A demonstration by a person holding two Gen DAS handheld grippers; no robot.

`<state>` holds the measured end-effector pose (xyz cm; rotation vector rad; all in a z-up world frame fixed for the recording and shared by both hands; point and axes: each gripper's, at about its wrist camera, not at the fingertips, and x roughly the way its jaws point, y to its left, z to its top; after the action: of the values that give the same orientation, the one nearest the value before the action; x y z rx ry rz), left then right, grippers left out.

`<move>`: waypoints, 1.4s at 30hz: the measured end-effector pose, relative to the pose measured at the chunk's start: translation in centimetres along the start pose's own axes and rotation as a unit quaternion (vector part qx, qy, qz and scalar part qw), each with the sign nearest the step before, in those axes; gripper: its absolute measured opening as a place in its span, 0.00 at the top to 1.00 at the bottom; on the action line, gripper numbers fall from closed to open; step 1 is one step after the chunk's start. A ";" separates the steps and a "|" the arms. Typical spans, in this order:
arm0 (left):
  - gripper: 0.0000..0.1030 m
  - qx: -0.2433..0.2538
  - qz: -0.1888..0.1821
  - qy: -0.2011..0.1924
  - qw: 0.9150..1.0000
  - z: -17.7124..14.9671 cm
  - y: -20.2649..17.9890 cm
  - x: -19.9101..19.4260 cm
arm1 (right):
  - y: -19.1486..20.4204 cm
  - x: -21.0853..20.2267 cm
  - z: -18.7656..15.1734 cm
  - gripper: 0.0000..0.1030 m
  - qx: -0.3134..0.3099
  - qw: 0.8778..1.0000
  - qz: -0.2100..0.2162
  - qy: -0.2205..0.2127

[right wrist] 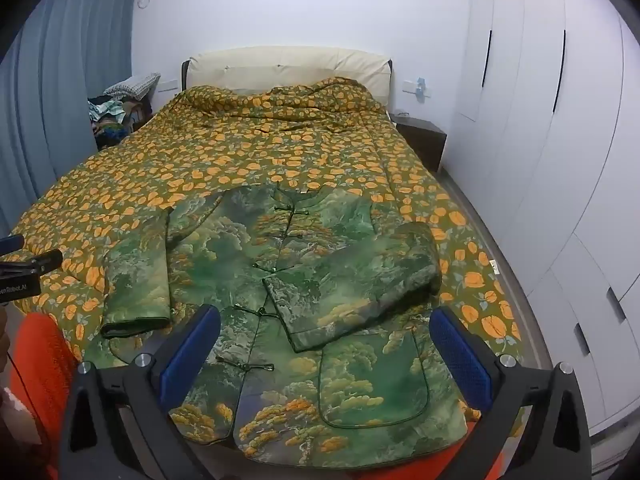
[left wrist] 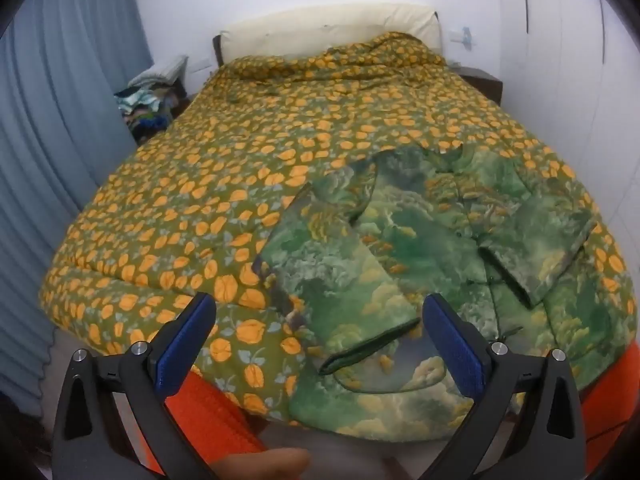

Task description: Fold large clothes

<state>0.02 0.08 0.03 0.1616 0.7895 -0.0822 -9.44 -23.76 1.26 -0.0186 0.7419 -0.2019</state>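
A green padded jacket (right wrist: 304, 300) with a landscape print and knot buttons lies face up near the foot of the bed. Its right sleeve (right wrist: 352, 284) is folded across the chest; its left sleeve (right wrist: 138, 280) lies straight down along the side. In the left wrist view the same jacket (left wrist: 420, 248) spreads to the right, the near sleeve cuff (left wrist: 368, 350) between my fingers' line of sight. My left gripper (left wrist: 318, 332) hangs open above the jacket's lower corner. My right gripper (right wrist: 326, 344) hangs open above the hem. Neither touches the cloth.
The bed is covered by a quilt (right wrist: 200, 160) with an orange fruit print. An orange sheet (left wrist: 212, 420) shows at the foot. A cluttered nightstand (right wrist: 114, 116) stands left, a dark one (right wrist: 424, 136) right. White wardrobe doors (right wrist: 540, 120) line the right wall; blue curtains (left wrist: 60, 120) hang left.
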 end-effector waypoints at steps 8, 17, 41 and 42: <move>0.00 -0.003 -0.008 0.008 1.000 -0.4 0.6 -0.3 | 0.2 -0.1 -0.1 0.00 -0.003 1.000 -0.003 0.001; 0.00 0.002 -0.002 0.018 1.000 -0.5 -0.4 0.3 | 0.3 0.3 -0.2 0.00 -0.005 1.000 -0.006 0.005; 0.00 -0.005 -0.007 0.030 1.000 -1.5 0.3 0.7 | 0.4 0.5 -0.4 0.00 -0.009 1.000 -0.010 0.015; 0.00 -0.006 -0.009 0.032 0.999 -1.6 0.4 0.7 | 0.4 0.5 -0.4 0.00 -0.010 1.000 -0.010 0.015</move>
<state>-0.55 0.77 -1.58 0.1455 0.8549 -0.0892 -9.30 -23.45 0.60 -0.0417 0.7743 -0.2149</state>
